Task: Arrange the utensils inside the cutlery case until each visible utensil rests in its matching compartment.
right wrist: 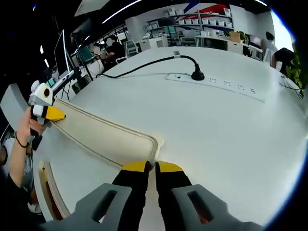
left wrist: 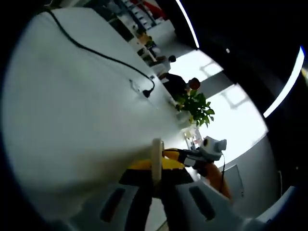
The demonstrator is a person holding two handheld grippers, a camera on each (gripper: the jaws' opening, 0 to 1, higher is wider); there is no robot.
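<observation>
You are working in an open-plan office. Your white table (right wrist: 207, 125) carries a power strip (right wrist: 216, 84) with a black cable (right wrist: 144, 67) plugged in. Behind it, in the right gripper view, stand desks with monitors (right wrist: 62, 48), office chairs (right wrist: 130, 46) and shelves (right wrist: 202, 21) of boxes, with people seated at work. Linear ceiling lights (left wrist: 188, 23) run overhead, and a potted plant (left wrist: 196, 108) sits at the table's far edge.

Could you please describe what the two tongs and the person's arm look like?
Both tongs, left and right, have black jaws with yellow tips on pale grey bodies. The other tongs show a white head with black and yellow. The person's hand has a dark bracelet at the wrist.
</observation>
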